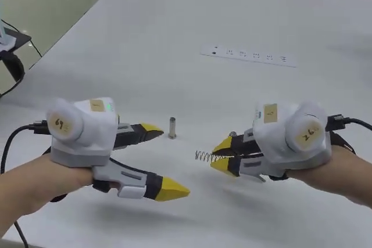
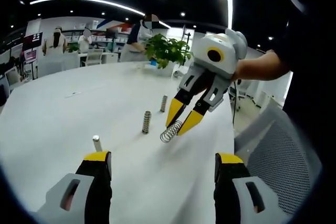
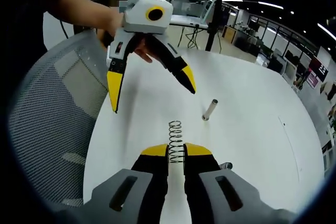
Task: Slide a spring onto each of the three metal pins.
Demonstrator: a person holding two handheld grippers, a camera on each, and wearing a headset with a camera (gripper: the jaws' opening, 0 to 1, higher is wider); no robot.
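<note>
My right gripper (image 1: 217,156) is shut on one end of a small coil spring (image 1: 203,155), which sticks out sideways toward the left, just above the white table (image 1: 174,56). A bare upright metal pin (image 1: 172,127) stands left of the spring's free end. My left gripper (image 1: 163,158) is open and holds nothing, its upper jaw close beside that pin. In the left gripper view the bare pin (image 2: 96,142) is near my own jaw, and two pins wearing springs (image 2: 146,121) (image 2: 163,103) stand farther off beside the right gripper (image 2: 181,121). The right gripper view has the spring (image 3: 176,137) between its jaws and the pin (image 3: 210,109) beyond.
A white power strip (image 1: 250,55) lies across the table's far middle. A black cable (image 1: 11,143) trails from the left gripper off the near edge. A grey mesh chair (image 3: 63,108) sits at the table's near side. People and a plant (image 2: 167,50) are far behind.
</note>
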